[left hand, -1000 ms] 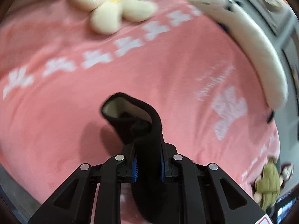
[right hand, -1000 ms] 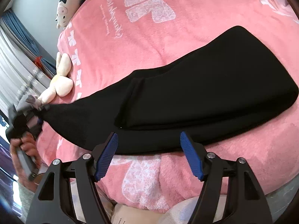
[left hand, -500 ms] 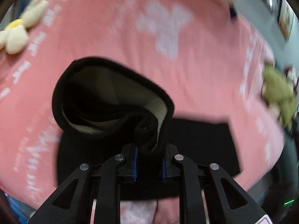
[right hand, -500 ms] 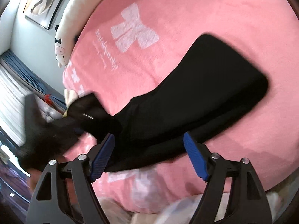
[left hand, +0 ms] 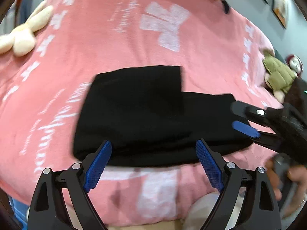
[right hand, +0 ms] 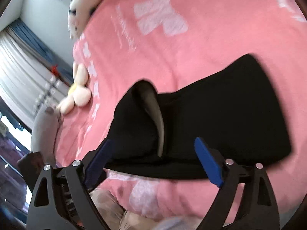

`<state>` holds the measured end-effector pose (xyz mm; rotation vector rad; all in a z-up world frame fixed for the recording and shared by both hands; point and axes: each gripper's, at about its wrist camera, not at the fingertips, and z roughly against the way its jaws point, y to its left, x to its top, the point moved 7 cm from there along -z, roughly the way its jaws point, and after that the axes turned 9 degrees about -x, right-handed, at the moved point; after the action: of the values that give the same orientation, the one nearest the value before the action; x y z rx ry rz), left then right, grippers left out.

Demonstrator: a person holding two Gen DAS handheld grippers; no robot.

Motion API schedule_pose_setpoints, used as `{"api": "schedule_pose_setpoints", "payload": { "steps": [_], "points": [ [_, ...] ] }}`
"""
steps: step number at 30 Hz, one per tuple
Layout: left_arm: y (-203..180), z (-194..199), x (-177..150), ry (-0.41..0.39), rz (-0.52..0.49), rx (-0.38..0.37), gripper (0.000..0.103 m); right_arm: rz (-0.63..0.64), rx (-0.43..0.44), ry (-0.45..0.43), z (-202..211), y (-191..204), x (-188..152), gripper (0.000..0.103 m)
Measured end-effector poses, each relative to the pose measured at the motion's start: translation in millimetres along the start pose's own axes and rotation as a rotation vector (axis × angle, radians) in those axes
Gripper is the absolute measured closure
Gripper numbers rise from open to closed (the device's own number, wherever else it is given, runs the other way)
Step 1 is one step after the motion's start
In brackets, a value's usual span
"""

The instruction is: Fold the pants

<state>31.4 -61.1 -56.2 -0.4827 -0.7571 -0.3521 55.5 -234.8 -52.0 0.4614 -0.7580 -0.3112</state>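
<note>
Black fleece-lined pants [left hand: 153, 115] lay folded over on the pink plush blanket with white bow prints [left hand: 119, 44], the doubled upper layer toward ten o'clock of the bundle in the left wrist view and a single layer running out toward three o'clock. In the right wrist view one edge of the top layer curled up, showing a pale grey lining [right hand: 155, 111], so the fold was not flat. The left gripper [left hand: 153, 164] hung just short of the near edge with its blue-padded jaws spread wide and nothing between them; the right gripper [right hand: 153, 164] was likewise wide open and empty, over the near edge. Doing this step well probably meant pressing that raised flap down and squaring the edges before any further fold, since soft thick cloth tends to spring back. A cream flower-shaped plush toy [left hand: 21, 36] sat at ten o'clock and an olive plush toy [left hand: 278, 74] at two o'clock, both well apart from the pants.
</note>
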Motion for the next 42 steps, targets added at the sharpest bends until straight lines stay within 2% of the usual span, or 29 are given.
{"api": "schedule_pose_setpoints", "payload": {
  "steps": [4, 6, 7, 8, 9, 10, 11, 12, 14, 15, 17, 18, 20, 22, 24, 26, 27, 28, 32, 34, 35, 37, 38, 40, 42],
  "points": [
    [51, 11, -9, -0.013, 0.071, 0.067, 0.016, -0.001, -0.026, 0.125, -59, 13, -5, 0.017],
    [70, 17, -15, -0.027, 0.084, 0.085, 0.016, 0.010, -0.022, 0.137, -73, 22, -9, 0.017],
    [77, 22, -18, -0.028, 0.082, 0.091, 0.016, 0.030, -0.021, 0.139, -78, 29, -12, 0.023],
    [82, 23, -21, -0.031, 0.079, 0.096, 0.016, 0.044, -0.018, 0.140, -83, 34, -14, 0.040],
    [82, 23, -20, -0.034, 0.083, 0.086, 0.016, 0.053, -0.025, 0.167, -91, 39, -19, 0.063],
    [83, 25, -20, -0.043, 0.101, 0.052, 0.016, 0.057, -0.046, 0.188, -99, 41, -21, 0.078],
    [82, 25, -17, -0.052, 0.110, 0.025, 0.016, 0.047, -0.040, 0.203, -104, 44, -22, 0.085],
    [81, 26, -17, -0.061, 0.108, 0.005, 0.016, 0.020, -0.031, 0.206, -103, 49, -18, 0.087],
    [77, 26, -17, -0.065, 0.090, -0.009, 0.016, 0.048, -0.017, 0.176, -91, 73, -2, 0.088],
    [76, 26, -17, -0.066, 0.085, -0.021, 0.016, 0.069, 0.055, 0.134, -74, 100, 14, 0.088],
    [75, 29, -17, -0.083, 0.083, -0.035, 0.016, 0.121, 0.139, 0.065, -43, 141, 39, 0.088],
    [75, 31, -18, -0.088, 0.084, -0.036, 0.016, 0.172, 0.160, 0.007, -20, 161, 51, 0.088],
    [77, 30, -19, -0.084, 0.097, -0.041, 0.016, 0.229, 0.153, -0.058, 3, 169, 61, 0.088],
    [79, 28, -19, -0.074, 0.120, -0.062, 0.016, 0.242, -0.001, -0.056, -3, 129, 58, 0.088],
    [82, 28, -20, -0.074, 0.141, -0.071, 0.016, 0.194, -0.158, 0.064, -37, 66, 39, 0.088],
    [83, 28, -21, -0.072, 0.157, -0.081, 0.016, 0.122, -0.273, 0.183, -66, 12, 12, 0.088],
    [83, 26, -22, -0.067, 0.159, -0.078, 0.016, 0.070, -0.280, 0.203, -71, -5, 0, 0.088],
    [83, 24, -23, -0.054, 0.157, -0.077, 0.016, 0.045, -0.240, 0.182, -66, -3, 1, 0.088],
    [78, 18, -25, -0.022, 0.126, -0.059, 0.016, 0.112, -0.156, 0.050, -35, 40, 24, 0.088],
    [76, 13, -25, -0.011, 0.112, -0.041, 0.016, 0.174, -0.208, 0.059, -42, 37, 22, 0.088],
    [75, 11, -26, -0.003, 0.106, -0.036, 0.016, 0.188, -0.260, 0.100, -55, 21, 15, 0.088],
    [73, 7, -28, 0.016, 0.097, -0.021, 0.016, 0.131, -0.301, 0.165, -65, -15, 8, 0.088],
    [72, 7, -29, 0.024, 0.093, -0.018, 0.016, 0.121, -0.287, 0.157, -61, -17, 11, 0.088],
    [70, 7, -29, 0.037, 0.073, -0.003, 0.016, 0.146, -0.238, 0.071, -31, 4, 32, 0.088],
    [67, 8, -28, 0.044, 0.043, 0.026, 0.016, 0.179, -0.182, -0.055, 20, 30, 56, 0.088]
  ]
}}
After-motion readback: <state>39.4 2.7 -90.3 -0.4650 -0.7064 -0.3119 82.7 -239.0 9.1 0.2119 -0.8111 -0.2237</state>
